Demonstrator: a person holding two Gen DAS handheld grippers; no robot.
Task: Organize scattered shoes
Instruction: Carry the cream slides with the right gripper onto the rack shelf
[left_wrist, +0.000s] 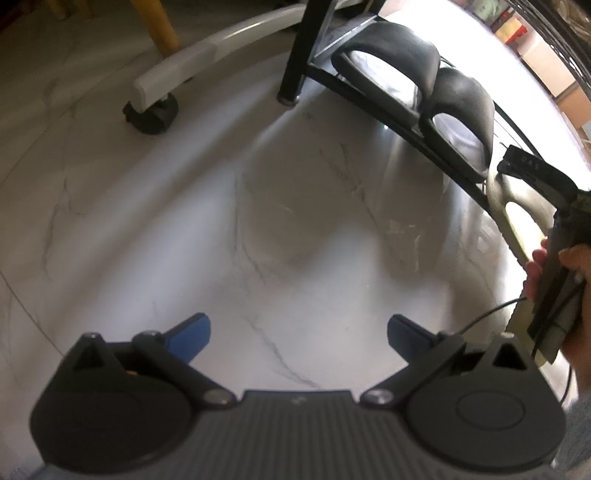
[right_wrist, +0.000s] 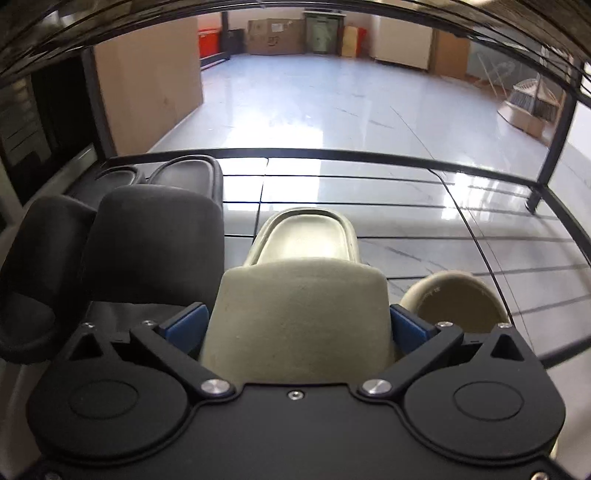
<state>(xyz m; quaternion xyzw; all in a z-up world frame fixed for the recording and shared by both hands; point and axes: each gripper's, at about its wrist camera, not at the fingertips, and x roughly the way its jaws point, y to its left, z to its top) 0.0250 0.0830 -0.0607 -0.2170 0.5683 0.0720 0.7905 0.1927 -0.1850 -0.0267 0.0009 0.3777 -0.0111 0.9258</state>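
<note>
Currently, on the left wrist view, I read the left tongs (left_wrist: 299, 338) spread wide over bare floor (left_wrist: 221, 221), gripping nothing. On the right wrist view, the right tongs (right_wrist: 298, 326) clamp the beige slipper (right_wrist: 301, 317) on the rack shelf (right_wrist: 406, 206), just beside the black slippers (right_wrist: 155, 243).

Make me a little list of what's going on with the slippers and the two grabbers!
left gripper: open, empty, above the marble floor
right gripper: jaws on both sides of the beige slipper
beige slipper: on the wire shoe rack
second beige slipper: just right of the first one
black slippers: pair side by side, left of the beige one
</note>
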